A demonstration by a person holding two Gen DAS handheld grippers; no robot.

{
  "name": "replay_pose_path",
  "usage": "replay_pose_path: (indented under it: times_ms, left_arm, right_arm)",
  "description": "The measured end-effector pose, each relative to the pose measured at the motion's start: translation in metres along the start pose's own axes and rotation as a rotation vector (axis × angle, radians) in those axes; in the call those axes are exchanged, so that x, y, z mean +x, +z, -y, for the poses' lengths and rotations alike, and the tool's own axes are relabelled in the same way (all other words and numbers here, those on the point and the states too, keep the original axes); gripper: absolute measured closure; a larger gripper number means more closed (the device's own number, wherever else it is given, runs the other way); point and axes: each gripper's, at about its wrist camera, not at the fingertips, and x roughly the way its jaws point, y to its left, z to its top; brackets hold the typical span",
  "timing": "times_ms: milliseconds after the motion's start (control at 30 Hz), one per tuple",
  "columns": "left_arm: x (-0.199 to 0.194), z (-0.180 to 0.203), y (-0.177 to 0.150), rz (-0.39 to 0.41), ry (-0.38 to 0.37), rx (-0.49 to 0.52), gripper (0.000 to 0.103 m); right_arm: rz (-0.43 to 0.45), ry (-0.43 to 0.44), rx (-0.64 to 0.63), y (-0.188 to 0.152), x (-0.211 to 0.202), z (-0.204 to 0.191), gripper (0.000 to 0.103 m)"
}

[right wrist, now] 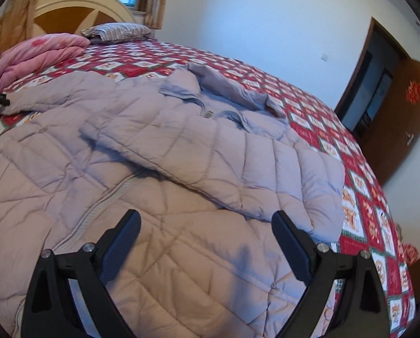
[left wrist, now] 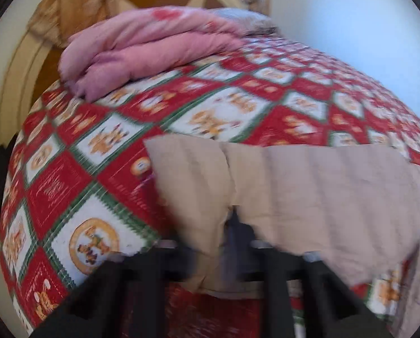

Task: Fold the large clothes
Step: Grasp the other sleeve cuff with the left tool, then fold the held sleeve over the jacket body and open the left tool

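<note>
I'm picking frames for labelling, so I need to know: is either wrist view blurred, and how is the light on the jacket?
Left wrist view: motion-smeared throughout; the left hand-held gripper, shut on the jacket's sleeve, has soft edges. Right wrist view: sharp; the quilted jacket shows crisp seams in cool daylight, with soft shadows under its folded sleeve; the right hand-held gripper is open. Both bend at the rim.

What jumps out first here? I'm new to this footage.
A big puffy grey jacket sprawls across the bed, one sleeve folded over its front. Beneath it lies a loud red-and-white checked bedspread. A pink quilt sits folded near the headboard.
</note>
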Motion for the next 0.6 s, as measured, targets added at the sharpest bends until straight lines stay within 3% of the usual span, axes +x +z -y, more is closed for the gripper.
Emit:
replay_pose_path:
  times_ms: [133,300,467,600]
  left_arm:
    - [-0.054,0.028,0.006,0.143,-0.026,0.079,0.091]
    - [-0.123,0.08,0.012,0.27,-0.165,0.148,0.092]
    - [-0.185,0.152,-0.001,0.348,-0.329,0.256,0.093]
    - [-0.215,0.219,-0.025,0.373,-0.407,0.37,0.093]
  right_arm:
    - [0.019,-0.003,0.009,0.0,-0.003,0.004,0.007]
    - [0.031,-0.013,0.079,-0.003,-0.008,0.016,0.007]
    - [0.038,-0.018,0.155,-0.008,-0.015,0.035,0.007]
    - [0.042,-0.022,0.207,-0.014,-0.02,0.049,0.007]
